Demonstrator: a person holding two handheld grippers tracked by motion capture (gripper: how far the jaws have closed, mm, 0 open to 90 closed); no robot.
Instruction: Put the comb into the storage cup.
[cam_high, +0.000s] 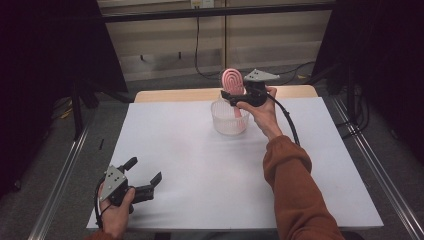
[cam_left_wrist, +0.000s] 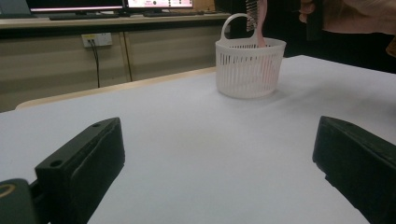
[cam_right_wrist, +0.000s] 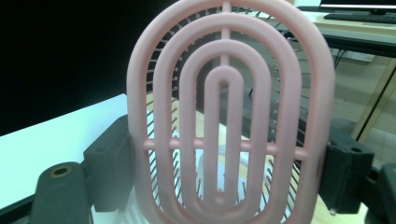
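The pink hairbrush (cam_high: 233, 82) stands upright, its vented oval head up in the air, its handle reaching down into the white slotted basket (cam_high: 229, 120) at the far middle of the table (cam_high: 200, 165). In the right gripper view the brush head (cam_right_wrist: 232, 116) sits squarely between the two black jaws, one on each edge of the oval, so the right gripper (cam_high: 235, 96) is grasping the hairbrush, held just above the basket rim. From the left gripper view, the basket (cam_left_wrist: 250, 70) with its loop handle rests on the white tabletop, the pink handle poking down inside it. The left gripper (cam_high: 145, 177) sits well apart, at the near left corner of the table, its jaws spread wide with only bare table between them.
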